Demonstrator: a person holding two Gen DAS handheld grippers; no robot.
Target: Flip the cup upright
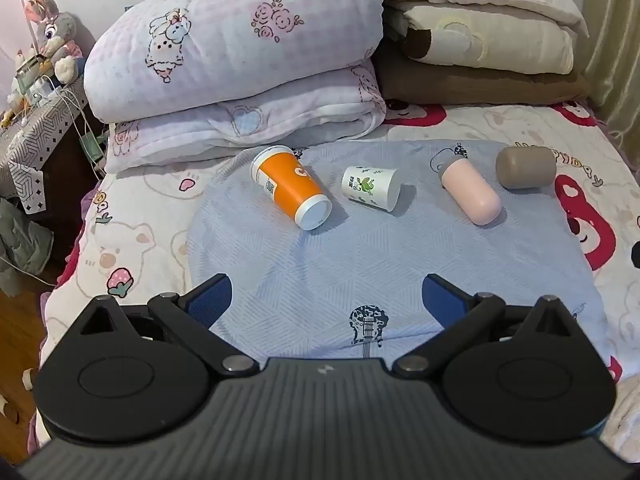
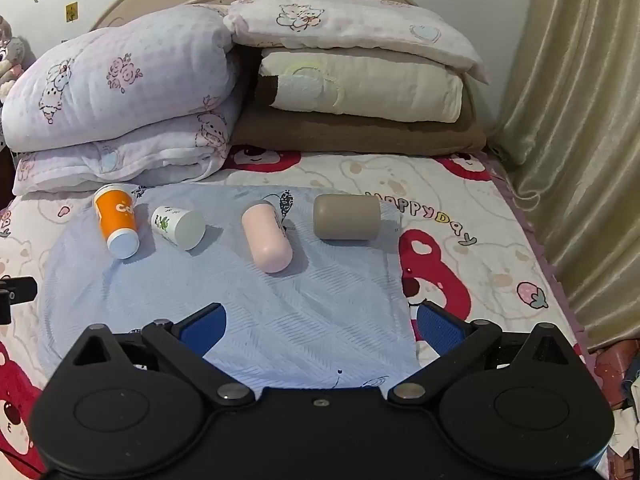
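Both hand-held grippers, left (image 1: 326, 294) and right (image 2: 320, 324), are held wide apart with nothing between the blue pads, hovering low over the near edge of the pale blue cloth (image 1: 320, 264) on the bed, well short of everything. Nothing's been grabbed yet, so it looks like the approach step. Four containers are lying on their sides in a row: orange paper cup (image 1: 290, 192), small white paper cup with green print (image 1: 370, 188), pink capsule-shaped bottle (image 1: 472, 192), taupe rounded cup (image 1: 526, 167). Next, one would probably need to be reached for, pinched across the body and tipped onto its base.
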